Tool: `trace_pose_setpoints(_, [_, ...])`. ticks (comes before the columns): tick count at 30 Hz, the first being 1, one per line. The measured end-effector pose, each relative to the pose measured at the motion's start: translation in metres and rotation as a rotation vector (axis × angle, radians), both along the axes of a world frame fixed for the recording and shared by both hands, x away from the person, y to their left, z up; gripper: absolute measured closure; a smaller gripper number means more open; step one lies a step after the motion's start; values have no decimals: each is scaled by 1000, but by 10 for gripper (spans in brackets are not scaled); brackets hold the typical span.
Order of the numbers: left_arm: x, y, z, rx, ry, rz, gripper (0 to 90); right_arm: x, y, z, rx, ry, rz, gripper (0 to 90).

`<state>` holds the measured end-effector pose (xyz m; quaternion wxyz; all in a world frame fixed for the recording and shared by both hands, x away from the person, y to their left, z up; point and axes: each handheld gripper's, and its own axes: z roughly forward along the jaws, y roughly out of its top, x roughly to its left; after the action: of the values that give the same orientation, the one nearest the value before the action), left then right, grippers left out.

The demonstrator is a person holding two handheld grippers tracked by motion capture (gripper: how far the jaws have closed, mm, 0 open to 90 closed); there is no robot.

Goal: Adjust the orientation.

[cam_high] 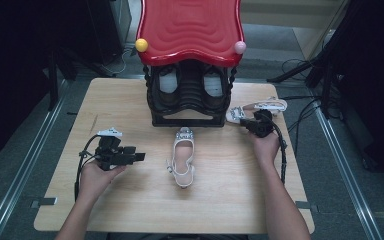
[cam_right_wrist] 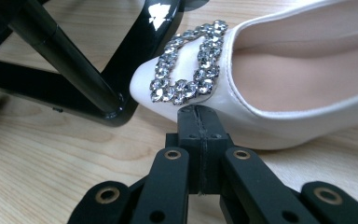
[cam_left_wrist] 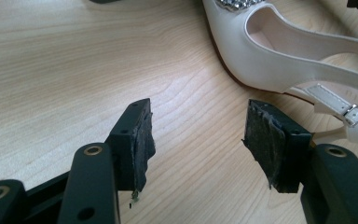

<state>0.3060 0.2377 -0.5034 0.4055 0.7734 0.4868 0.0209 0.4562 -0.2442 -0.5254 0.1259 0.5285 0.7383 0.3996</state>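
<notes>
1. A white shoe [cam_high: 252,111] with a rhinestone buckle lies on the tabletop [cam_high: 130,210] at the right front corner of a black shoe rack [cam_high: 187,95]; in the right gripper view its toe is just beside the rack's glossy base.
2. The right hand-held gripper [cam_right_wrist: 198,114] has its jaws pressed together with nothing between them, their tips at the side of this shoe's toe, right under the buckle.
3. A second white shoe [cam_high: 182,157] lies mid-tabletop, toe toward the rack.
4. The left hand-held gripper [cam_left_wrist: 198,135] is spread wide over bare wood, just beside the second shoe's strap end.
5. A red wavy top [cam_high: 190,27] covers the rack.
</notes>
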Motion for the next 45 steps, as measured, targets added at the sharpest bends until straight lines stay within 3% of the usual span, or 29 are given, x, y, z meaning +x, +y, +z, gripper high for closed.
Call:
trace_pose_setpoints(11, [-5, 2, -1, -2, 1, 4, 413, 15, 11, -4, 31, -23, -8, 900])
trace_pose_setpoints(14, [-4, 0, -1, -7, 0, -3, 413, 18, 15, -6, 12, -31, -7, 900])
trace_pose_setpoints(17, [-4, -2, -1, 4, 0, -18, 412, 18, 18, -8, -12, -7, -4, 900])
trace_pose_setpoints(21, [-2, -3, -2, 7, 2, -19, 410, 12, 15, 3, 49, -5, 3, 900])
trace_pose_setpoints(23, [-1, -4, -2, 6, 1, -17, 410, 9, 13, 11, 40, -29, 2, 900])
trace_pose_setpoints(30, [4, -8, -3, 28, 3, -38, 411, -5, -9, 32, 18, -40, -19, 900])
trace_pose_setpoints(37, [11, -9, -3, 23, 4, -43, 411, -22, -35, 57, 18, -91, -71, 900])
trace_pose_setpoints(45, [14, -5, -3, -2, -9, -23, 413, -30, -62, 61, 37, -99, -141, 900])
